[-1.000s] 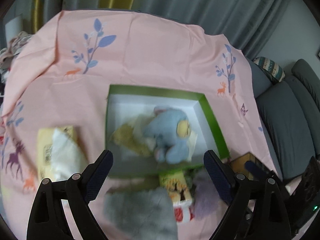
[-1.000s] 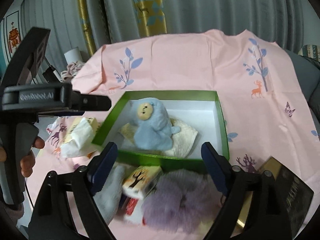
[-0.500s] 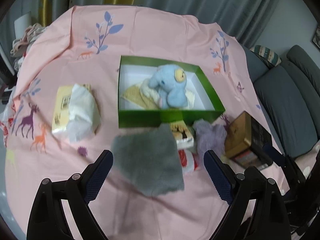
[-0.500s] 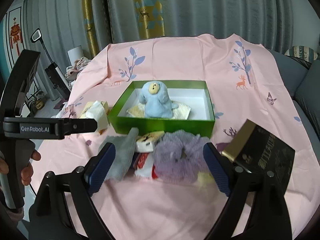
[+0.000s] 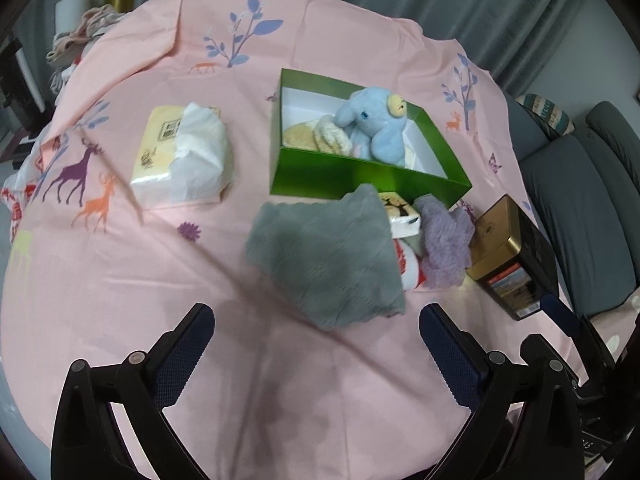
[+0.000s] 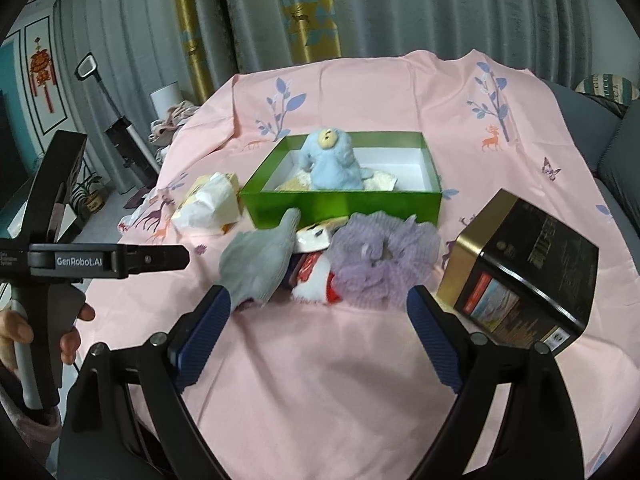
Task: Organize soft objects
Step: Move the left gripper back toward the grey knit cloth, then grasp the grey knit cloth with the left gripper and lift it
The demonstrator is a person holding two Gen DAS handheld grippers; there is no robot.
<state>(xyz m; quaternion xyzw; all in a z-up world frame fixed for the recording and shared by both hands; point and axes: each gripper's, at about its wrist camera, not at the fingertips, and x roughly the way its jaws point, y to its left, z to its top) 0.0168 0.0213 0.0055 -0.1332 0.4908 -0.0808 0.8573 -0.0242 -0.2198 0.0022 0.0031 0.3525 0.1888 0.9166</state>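
Note:
A green box [image 5: 360, 172] [image 6: 340, 204] on the pink cloth holds a blue plush toy [image 5: 376, 126] [image 6: 330, 162] and a cream knit piece [image 5: 320, 136]. In front of it lie a grey fuzzy cloth [image 5: 324, 260] [image 6: 260, 258], a lilac fluffy scrunchie [image 5: 444, 246] [image 6: 384, 258], a small printed carton [image 5: 400, 214] and a red-and-white soft item [image 6: 316, 280]. My left gripper [image 5: 316, 334] hangs nearer than the grey cloth, its jaws opening with nothing between them. My right gripper [image 6: 318, 312] stands open and empty just short of the pile.
A tissue pack [image 5: 182, 154] [image 6: 210, 202] lies left of the box. A gold-and-black tin [image 5: 514, 256] [image 6: 520, 264] stands right of the pile. A grey sofa [image 5: 580, 200] lies past the table's right edge. A hand [image 6: 24, 332] holds the left gripper's handle.
Both grippers have pulled back from the green box, so the box and the pile look farther off. The left gripper's jaws have spread a little wider.

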